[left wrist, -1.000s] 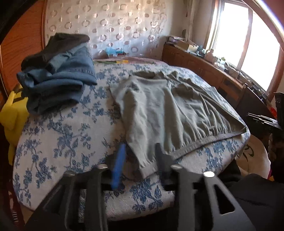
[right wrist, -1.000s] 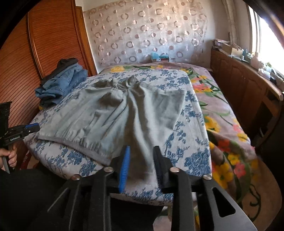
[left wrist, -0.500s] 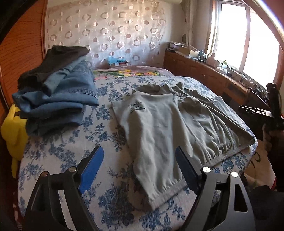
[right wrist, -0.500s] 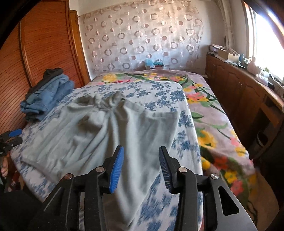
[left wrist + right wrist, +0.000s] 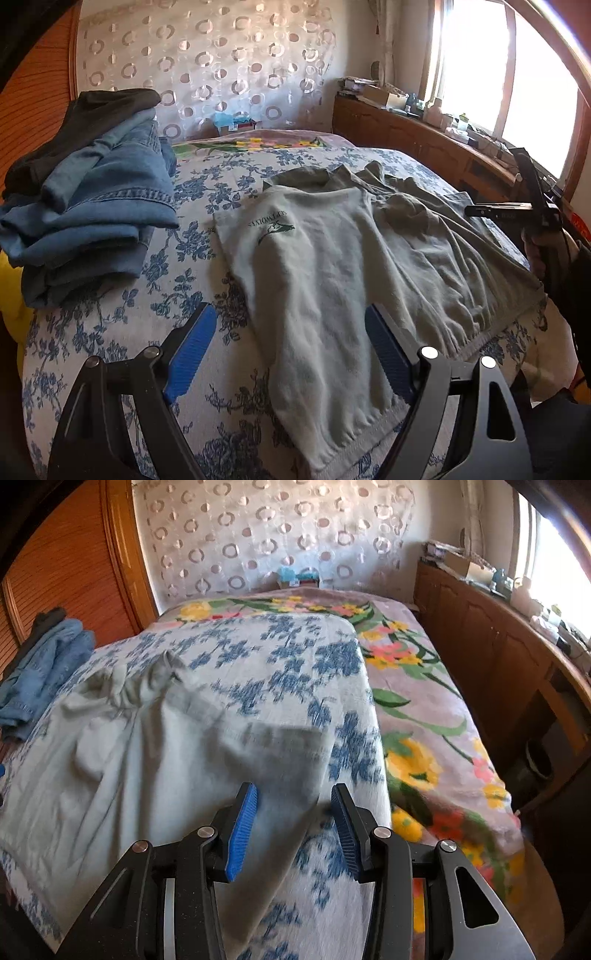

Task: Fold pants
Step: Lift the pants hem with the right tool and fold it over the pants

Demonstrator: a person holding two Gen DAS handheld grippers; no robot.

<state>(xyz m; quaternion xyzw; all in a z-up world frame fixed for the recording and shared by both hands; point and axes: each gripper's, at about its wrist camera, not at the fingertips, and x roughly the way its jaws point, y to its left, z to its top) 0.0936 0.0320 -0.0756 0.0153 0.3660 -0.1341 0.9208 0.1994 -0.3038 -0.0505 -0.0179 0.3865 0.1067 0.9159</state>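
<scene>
Across the blue-flowered bedspread lay pale grey-green cotton pants, spread for folding, while the left gripper and right gripper hovered low in frame, jaws apart, gripping nothing.

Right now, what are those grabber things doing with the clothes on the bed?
A person holds a gripper in each hand over grey pants lying spread on the bed. The left gripper has just opened wide and the right gripper stands open too; neither holds the cloth. Other clothes sit piled beside them.
</scene>
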